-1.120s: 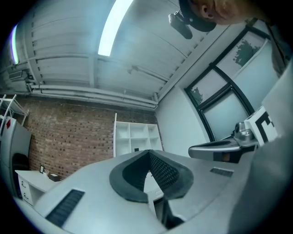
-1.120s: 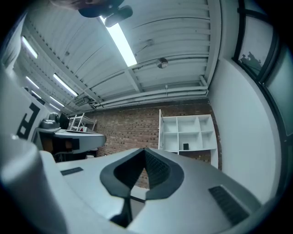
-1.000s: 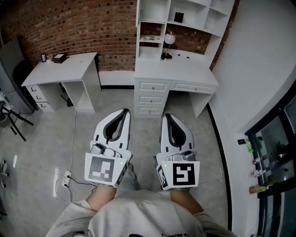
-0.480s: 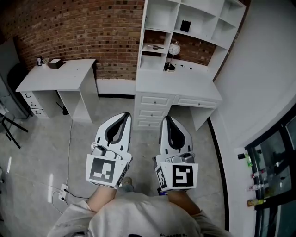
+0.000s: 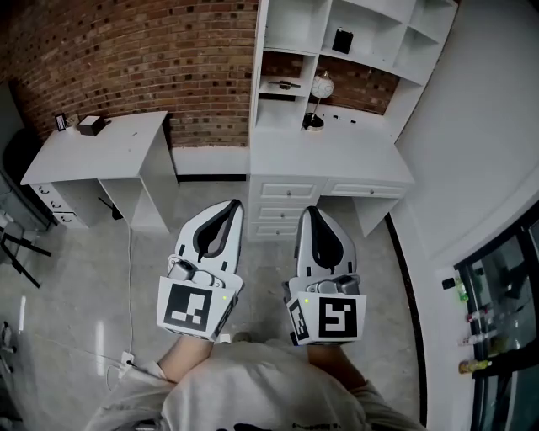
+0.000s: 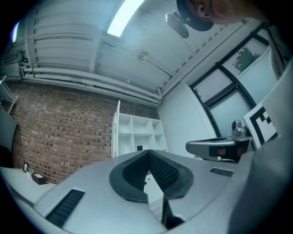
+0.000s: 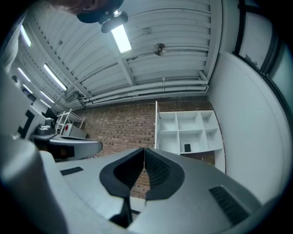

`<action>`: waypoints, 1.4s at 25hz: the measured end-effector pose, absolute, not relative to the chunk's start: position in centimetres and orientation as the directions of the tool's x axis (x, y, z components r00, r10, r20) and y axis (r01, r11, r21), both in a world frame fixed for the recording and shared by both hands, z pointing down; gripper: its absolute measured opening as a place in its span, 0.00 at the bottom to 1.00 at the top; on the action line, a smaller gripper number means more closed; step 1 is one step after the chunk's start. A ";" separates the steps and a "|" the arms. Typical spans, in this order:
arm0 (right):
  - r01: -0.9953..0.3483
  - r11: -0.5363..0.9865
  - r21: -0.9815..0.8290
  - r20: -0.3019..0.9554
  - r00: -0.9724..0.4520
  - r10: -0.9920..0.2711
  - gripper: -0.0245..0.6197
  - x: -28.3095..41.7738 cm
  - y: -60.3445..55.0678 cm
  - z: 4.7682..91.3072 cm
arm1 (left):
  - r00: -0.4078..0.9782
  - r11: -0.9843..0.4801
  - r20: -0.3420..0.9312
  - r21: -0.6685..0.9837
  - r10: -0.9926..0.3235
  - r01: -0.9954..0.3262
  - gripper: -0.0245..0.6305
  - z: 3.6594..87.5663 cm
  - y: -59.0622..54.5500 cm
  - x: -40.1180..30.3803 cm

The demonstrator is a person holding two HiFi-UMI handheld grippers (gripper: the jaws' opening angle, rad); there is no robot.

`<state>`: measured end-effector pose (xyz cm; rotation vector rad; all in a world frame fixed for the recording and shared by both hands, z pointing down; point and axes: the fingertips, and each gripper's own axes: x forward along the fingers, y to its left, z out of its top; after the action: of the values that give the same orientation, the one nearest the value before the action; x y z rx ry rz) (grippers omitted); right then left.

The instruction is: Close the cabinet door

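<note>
Cabinet door (image 5: pixel 257 63) ajar at 12 o'clock above worktop (image 5: pixel 328 160); we held left claw (image 5: pixel 233 204), right claw (image 5: pixel 309 210) pinched together, empty, aimed there, probably for pushing.

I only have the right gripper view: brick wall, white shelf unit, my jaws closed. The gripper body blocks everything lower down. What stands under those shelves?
Observer: In the head view a white desk stands directly under the shelves, with a stack of drawers facing you.
Operator: Any of them pulled out?
Observer: No, all the fronts look pushed in and flush.
Operator: And the other gripper?
Observer: The left gripper has its jaws together at the tips, with nothing between them.
</note>
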<state>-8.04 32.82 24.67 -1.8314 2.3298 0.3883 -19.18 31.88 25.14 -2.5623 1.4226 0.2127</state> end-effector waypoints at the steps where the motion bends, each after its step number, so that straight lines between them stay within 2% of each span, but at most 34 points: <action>1: -0.971 0.216 0.104 -0.273 -0.237 -0.932 0.07 -8.1 32.2 24.9 | 0.530 -0.520 -0.217 -0.105 -0.820 -0.848 0.05 25.3 31.2 -19.3; 17: -0.966 0.232 0.116 -0.295 -0.256 -0.921 0.07 -8.3 21.5 25.5 | 0.528 -0.519 -0.218 -0.099 -0.821 -0.849 0.05 26.7 20.6 -19.1; 35: -0.943 0.301 0.139 -0.300 -0.330 -0.895 0.07 -5.3 0.3 23.5 | 0.485 -0.475 -0.236 -0.100 -0.842 -0.874 0.05 24.6 0.2 -15.4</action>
<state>-5.30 0.28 23.54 -1.7103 2.3959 0.4346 -15.36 0.23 24.56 -2.5231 1.4796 0.2276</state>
